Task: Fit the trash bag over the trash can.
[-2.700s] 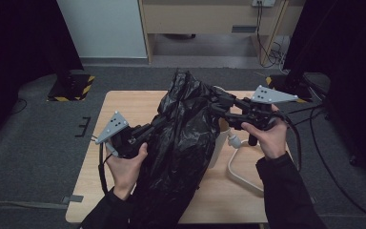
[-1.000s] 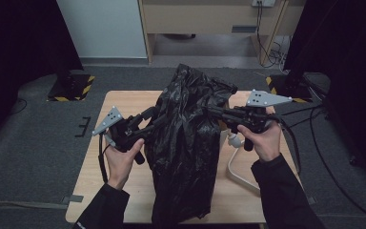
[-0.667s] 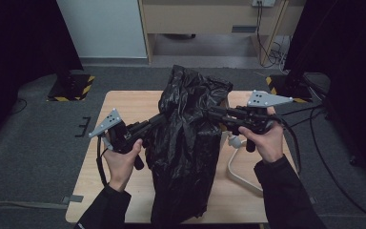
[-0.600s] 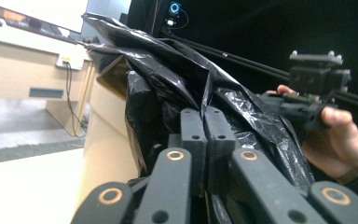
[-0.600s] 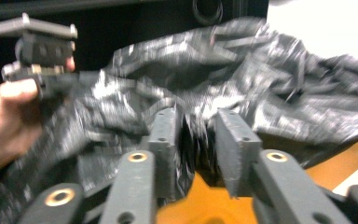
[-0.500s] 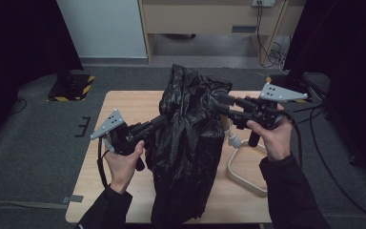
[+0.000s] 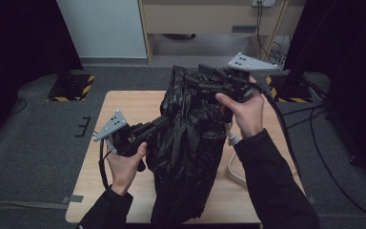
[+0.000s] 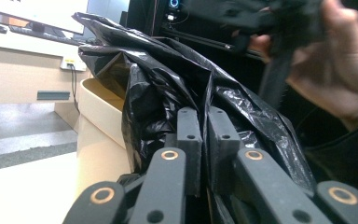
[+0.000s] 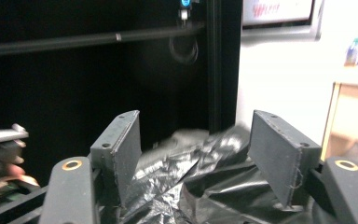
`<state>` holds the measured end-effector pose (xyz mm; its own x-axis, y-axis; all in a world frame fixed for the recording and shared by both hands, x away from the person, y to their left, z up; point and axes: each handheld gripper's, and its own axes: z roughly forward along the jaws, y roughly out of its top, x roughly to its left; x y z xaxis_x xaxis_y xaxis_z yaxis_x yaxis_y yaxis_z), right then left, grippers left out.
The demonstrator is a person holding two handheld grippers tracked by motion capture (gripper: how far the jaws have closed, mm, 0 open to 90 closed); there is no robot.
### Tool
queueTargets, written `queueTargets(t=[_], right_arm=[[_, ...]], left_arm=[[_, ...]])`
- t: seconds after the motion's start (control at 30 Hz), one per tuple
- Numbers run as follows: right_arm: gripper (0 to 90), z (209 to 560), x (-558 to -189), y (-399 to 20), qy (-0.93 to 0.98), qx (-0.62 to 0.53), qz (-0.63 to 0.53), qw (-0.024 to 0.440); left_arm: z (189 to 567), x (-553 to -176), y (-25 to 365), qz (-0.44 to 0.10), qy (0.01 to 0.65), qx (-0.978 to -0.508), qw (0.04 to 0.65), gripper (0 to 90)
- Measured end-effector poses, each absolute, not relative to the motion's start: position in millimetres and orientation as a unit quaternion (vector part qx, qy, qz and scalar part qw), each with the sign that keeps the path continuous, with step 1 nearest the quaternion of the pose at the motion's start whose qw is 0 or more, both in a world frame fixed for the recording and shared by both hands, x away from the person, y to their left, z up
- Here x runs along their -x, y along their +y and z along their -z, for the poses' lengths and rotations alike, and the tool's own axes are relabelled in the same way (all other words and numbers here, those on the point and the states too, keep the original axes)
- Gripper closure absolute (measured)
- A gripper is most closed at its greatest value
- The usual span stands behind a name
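Since the earlier frame my right tool (image 7: 196, 82) has risen to the top of the black bag (image 7: 188, 148); its jaws have just been opening, above the plastic. My left tool (image 8: 204, 140) pinches the bag's side. The bag stands upright on the tabletop (image 7: 124, 102), its long axis vertical.

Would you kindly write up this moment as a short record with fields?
Surface: wooden table
Item: black plastic bag, crumpled, standing tall
Behind bag: cream bin
Left hand-held gripper: shut on a fold of the bag
Right hand-held gripper: jaws just opening, apart above the bag's top, gripping nothing
Also on table: white cable, right of the bag
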<state>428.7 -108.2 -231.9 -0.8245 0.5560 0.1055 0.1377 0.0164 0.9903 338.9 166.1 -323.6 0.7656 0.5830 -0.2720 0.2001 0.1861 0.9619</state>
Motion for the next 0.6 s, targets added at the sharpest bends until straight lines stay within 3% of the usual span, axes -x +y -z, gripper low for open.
queueTargets(t=[0.1, 0.17, 0.2, 0.23, 0.27, 0.33, 0.43, 0.6], right_arm=[[35.4, 251, -440, -93, 0.738, -0.265, -0.599, 0.163], [36.1, 264, -445, -86, 0.760, -0.269, -0.571, 0.156], [36.3, 269, -447, -85, 0.766, -0.271, -0.563, 0.151], [36.1, 281, -450, -82, 0.782, -0.275, -0.541, 0.138], [36.1, 281, -450, -82, 0.782, -0.275, -0.541, 0.138], [34.6, 289, -453, -82, 0.797, -0.281, -0.518, 0.133], [31.3, 292, -456, -81, 0.812, -0.292, -0.493, 0.112], [25.4, 302, -460, -72, 0.842, -0.307, -0.439, 0.066]], left_arm=[[323, -337, 168, -0.150, 0.311, -0.622, 0.702, 78.3], [321, -337, 170, -0.159, 0.313, -0.618, 0.704, 65.3], [321, -336, 172, -0.171, 0.312, -0.614, 0.705, 65.3], [320, -335, 174, -0.178, 0.312, -0.609, 0.707, 51.4], [320, -335, 176, -0.183, 0.311, -0.607, 0.708, 51.4], [320, -334, 181, -0.196, 0.308, -0.611, 0.703, 39.8], [322, -333, 186, -0.204, 0.304, -0.615, 0.699, 30.3], [331, -338, 190, -0.181, 0.300, -0.615, 0.706, 24.1]])
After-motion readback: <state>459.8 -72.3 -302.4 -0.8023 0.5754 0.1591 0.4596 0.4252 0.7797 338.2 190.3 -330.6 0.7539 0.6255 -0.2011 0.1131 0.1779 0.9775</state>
